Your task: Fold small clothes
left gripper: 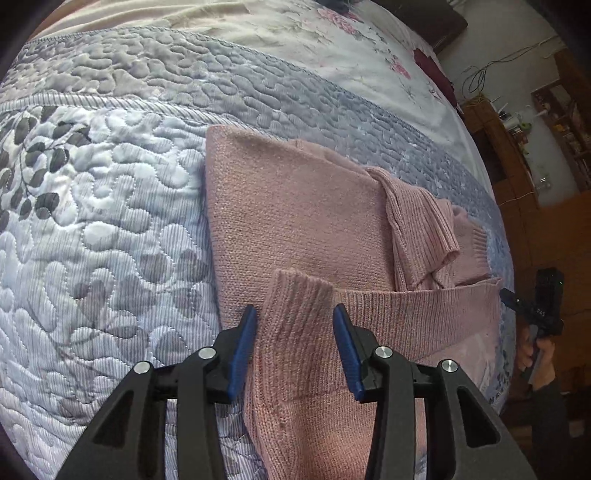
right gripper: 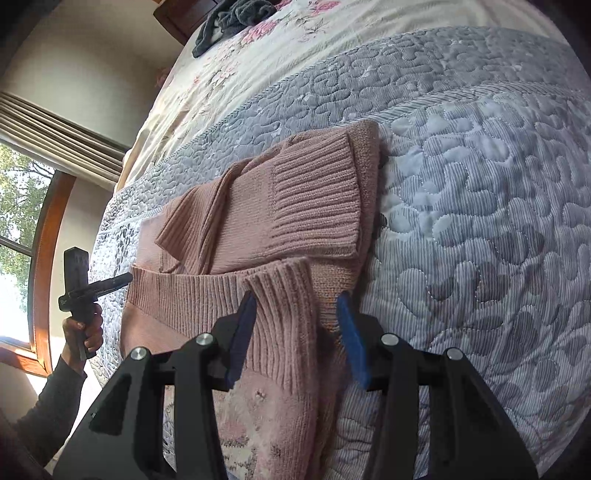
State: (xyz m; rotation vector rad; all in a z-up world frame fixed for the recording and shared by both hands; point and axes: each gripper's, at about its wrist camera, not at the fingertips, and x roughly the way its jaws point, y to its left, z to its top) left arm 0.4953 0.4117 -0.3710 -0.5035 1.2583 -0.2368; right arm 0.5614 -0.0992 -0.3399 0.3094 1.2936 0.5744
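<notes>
Pink sweater (left gripper: pixel 295 206) flat on quilted bed (left gripper: pixel 110 221), sleeves folded in. Left tongs (left gripper: pixel 295 343) and right tongs (right gripper: pixel 297 332) spread, each straddling a ribbed hem corner at 6 o'clock. Pinch both corners evenly, lift together toward 12.

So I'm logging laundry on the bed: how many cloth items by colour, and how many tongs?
Pink knit sweater: 1
Dark grey cloth at the bed's far end: 1
Tongs: 2, left tongs and right tongs, both open around sweater folds
Total: 4
</notes>
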